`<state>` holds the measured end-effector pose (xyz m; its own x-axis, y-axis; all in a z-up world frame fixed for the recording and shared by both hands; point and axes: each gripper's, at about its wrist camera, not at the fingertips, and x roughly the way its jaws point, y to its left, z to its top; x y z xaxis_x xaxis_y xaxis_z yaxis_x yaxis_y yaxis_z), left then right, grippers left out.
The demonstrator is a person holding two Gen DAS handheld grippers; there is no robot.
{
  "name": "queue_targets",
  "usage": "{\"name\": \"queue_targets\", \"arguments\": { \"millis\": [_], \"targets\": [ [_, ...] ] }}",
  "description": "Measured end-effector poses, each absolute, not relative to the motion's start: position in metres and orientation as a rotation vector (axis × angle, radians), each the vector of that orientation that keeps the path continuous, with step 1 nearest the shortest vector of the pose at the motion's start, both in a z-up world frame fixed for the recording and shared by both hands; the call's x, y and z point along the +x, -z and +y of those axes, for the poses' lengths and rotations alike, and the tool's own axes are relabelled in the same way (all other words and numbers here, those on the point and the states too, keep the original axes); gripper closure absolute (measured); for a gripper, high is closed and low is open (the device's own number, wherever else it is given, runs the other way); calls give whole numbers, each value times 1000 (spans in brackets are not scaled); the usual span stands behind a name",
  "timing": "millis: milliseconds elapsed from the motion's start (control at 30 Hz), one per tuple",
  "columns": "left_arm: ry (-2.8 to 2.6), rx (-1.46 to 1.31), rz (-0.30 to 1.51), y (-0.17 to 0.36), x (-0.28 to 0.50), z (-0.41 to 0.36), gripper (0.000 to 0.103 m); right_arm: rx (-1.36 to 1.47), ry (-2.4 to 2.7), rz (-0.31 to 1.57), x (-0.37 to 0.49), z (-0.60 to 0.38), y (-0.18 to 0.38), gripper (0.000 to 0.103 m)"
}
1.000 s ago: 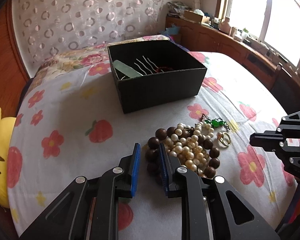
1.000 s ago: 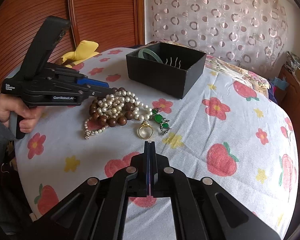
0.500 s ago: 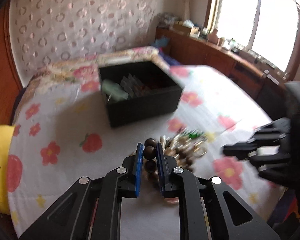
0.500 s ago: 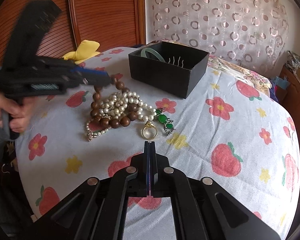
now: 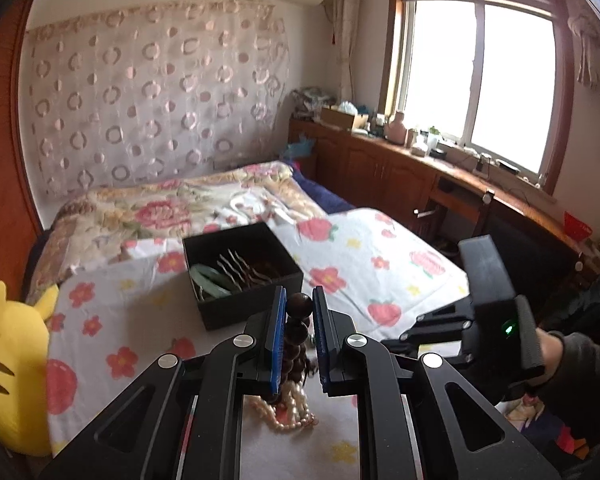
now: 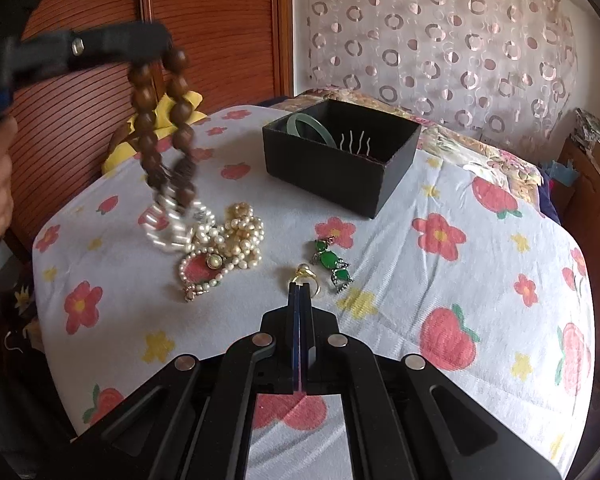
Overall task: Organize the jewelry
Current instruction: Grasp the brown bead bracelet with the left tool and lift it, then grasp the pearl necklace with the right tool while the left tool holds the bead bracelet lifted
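Observation:
My left gripper (image 5: 299,305) is shut on a brown wooden bead bracelet (image 5: 299,307) and holds it up above the bed; a pearl strand (image 6: 171,229) hangs tangled from its lower end. The bracelet (image 6: 178,110) dangles left of the black box (image 6: 340,160), which holds a jade bangle (image 6: 310,128) and hairpins (image 6: 354,142). More pearls (image 6: 242,236) lie on the sheet. A gold ring (image 6: 305,276) and green earrings (image 6: 332,264) lie just ahead of my right gripper (image 6: 300,289), which is shut and empty.
A yellow plush toy (image 5: 12,368) sits at the bed's left edge. A wooden wardrobe (image 6: 204,28) stands behind the bed. The right gripper's body (image 5: 492,320) is at the right in the left wrist view. A floral quilt (image 5: 172,204) lies beyond the box.
My left gripper closed on the brown bead bracelet and lifted it well off the bed, dragging pearls up with it. The right gripper stayed shut and edged slightly toward the ring.

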<state>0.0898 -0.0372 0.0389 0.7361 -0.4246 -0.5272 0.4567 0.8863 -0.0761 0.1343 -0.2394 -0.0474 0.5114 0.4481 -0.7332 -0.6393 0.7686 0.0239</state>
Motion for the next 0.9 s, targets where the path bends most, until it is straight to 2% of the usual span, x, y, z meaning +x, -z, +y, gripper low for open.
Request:
{"name": "queue_targets", "arguments": {
  "millis": [300, 433, 667, 900],
  "targets": [
    [450, 57, 524, -61, 82, -20, 91, -274, -702, 788, 131, -223, 44, 102],
    [402, 59, 537, -53, 85, -4, 91, -266, -724, 790, 132, -211, 45, 82],
    [335, 29, 571, -36, 90, 29, 91, -265, -797, 786, 131, -175, 46, 66],
    [316, -7, 573, -29, 88, 51, 91, -296, -857, 800, 140, -127, 50, 64]
  ]
}}
